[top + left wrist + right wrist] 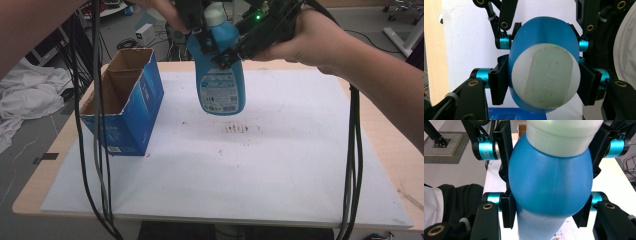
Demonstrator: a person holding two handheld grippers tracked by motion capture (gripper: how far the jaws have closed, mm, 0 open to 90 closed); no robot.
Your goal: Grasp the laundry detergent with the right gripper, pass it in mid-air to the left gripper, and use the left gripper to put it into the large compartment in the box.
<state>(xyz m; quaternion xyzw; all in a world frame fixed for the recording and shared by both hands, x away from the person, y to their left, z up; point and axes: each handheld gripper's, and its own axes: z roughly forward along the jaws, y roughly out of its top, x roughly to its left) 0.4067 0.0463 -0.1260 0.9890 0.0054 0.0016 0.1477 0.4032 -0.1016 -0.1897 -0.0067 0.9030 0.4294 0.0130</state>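
An open blue cardboard box (125, 102) with a brown inside stood at the left of the high view, on a white sheet (260, 170) that covered most of the pale wooden table (385, 150). Small reddish-brown stains (239, 129) marked the sheet near the frame's middle. A crumpled white cloth (27, 95) lay on the grey floor at the far left.

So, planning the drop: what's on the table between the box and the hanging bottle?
Bare white table between cardboard box and blue bottle, per the high view.
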